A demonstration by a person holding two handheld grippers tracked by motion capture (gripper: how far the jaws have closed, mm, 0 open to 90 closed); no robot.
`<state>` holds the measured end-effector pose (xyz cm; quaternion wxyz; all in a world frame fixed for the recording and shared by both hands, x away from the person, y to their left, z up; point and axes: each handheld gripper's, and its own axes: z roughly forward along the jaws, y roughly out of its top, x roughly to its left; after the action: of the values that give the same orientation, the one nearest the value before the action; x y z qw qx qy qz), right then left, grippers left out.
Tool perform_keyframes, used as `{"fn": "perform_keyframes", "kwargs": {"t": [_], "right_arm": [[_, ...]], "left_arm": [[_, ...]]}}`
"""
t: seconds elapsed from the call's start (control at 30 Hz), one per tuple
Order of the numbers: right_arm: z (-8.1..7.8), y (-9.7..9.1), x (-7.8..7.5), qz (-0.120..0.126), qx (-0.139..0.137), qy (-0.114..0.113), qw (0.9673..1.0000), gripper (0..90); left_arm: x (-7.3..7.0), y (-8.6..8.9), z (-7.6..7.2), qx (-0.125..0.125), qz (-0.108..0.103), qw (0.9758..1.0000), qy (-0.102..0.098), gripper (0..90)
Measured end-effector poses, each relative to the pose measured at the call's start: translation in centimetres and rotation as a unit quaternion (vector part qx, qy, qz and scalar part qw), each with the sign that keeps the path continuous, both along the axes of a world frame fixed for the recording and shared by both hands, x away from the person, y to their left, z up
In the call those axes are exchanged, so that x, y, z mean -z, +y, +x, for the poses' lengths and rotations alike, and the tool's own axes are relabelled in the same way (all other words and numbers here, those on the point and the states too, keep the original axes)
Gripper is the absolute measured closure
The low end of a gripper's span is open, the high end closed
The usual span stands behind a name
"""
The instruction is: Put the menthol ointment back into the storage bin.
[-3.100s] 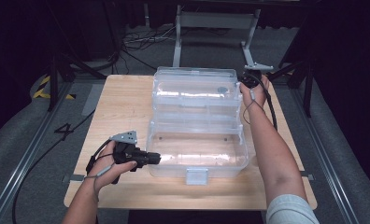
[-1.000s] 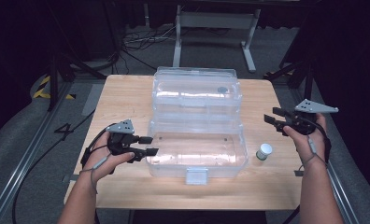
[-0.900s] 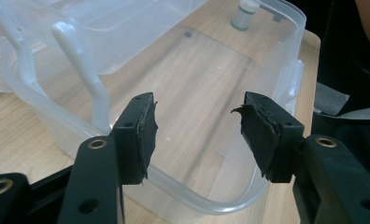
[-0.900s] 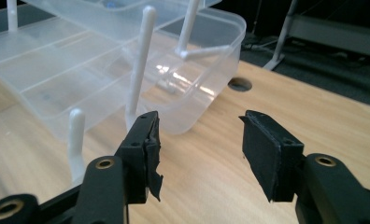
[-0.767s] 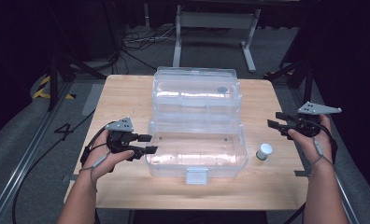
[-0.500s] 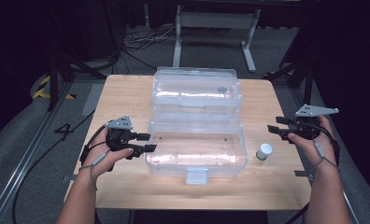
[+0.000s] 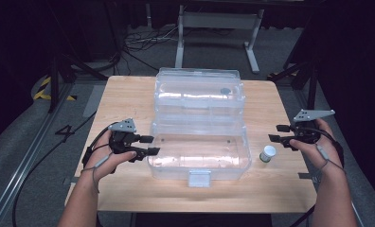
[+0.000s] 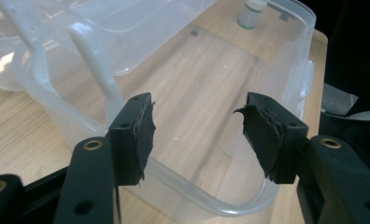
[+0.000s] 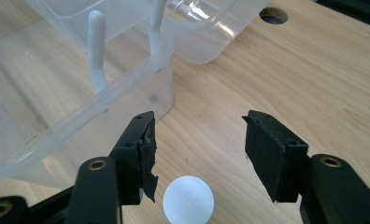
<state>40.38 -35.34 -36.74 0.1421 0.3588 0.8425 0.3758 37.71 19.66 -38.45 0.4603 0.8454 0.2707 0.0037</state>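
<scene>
A clear plastic storage box [image 7: 200, 165] stands with its lid up on the wooden table [image 7: 129, 97], its tiered trays folded back. My left gripper [image 7: 150, 145] is open at the box's left end, and its jaws [image 8: 197, 126] straddle the rim [image 8: 188, 186] without touching it. A small bottle with a white cap [image 7: 268, 153] stands on the table right of the box. My right gripper [image 7: 276, 133] hovers just right of it; its jaws have just been opening. The cap [image 9: 188, 199] sits low between them, clear of both pads.
The box's white latch [image 7: 199, 178] faces the near table edge. A round hole [image 9: 273, 15] is cut in the tabletop beyond the box corner. Cables and a metal stand lie on the floor behind the table.
The right hand has left the box's far right corner; the bottle now stands on the table. In the last second the right gripper drifted slightly toward the bottle. The left hand stayed put.
</scene>
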Motion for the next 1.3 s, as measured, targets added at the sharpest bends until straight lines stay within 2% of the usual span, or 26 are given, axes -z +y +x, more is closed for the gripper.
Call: {"fn": "perform_keyframes", "kwargs": {"t": [0.47,0.67,0.73,1.03,1.13,1.23,1.3], "right_arm": [[0.1,0.9,0.9,-0.038,-0.036,0.043,0.9977,41.9],[0.1,1.1,1.3,-0.039,-0.047,0.057,0.9965,40.2],[0.2,1.2,1.5,-0.048,-0.049,0.065,0.9956,40.2],[0.5,1.4,2.3,-0.066,-0.048,0.085,0.993,39.4],[0.8,1.4,3.0,-0.086,-0.04,0.093,0.9911,38.2],[0.9,1.4,3.2,-0.09,-0.035,0.097,0.9906,37.6],[1.1,1.5,3.6,-0.101,-0.029,0.101,0.9894,36.4]], "left_arm": [[0.2,-0.1,0.0,0.002,0.004,1.0,0.004,43.5],[0.2,0.0,-0.1,0.002,0.004,1.0,0.003,43.5],[0.2,0.0,-0.1,0.002,0.005,1.0,0.004,43.5],[0.4,0.0,0.0,0.003,0.006,0.9999,0.008,43.4],[0.4,0.0,-0.1,0.004,0.003,1.0,0.008,43.5],[0.3,0.1,-0.1,0.002,0.003,0.9999,0.01,43.5],[0.3,0.2,-0.1,0.001,0.003,0.9999,0.011,43.5]]}}
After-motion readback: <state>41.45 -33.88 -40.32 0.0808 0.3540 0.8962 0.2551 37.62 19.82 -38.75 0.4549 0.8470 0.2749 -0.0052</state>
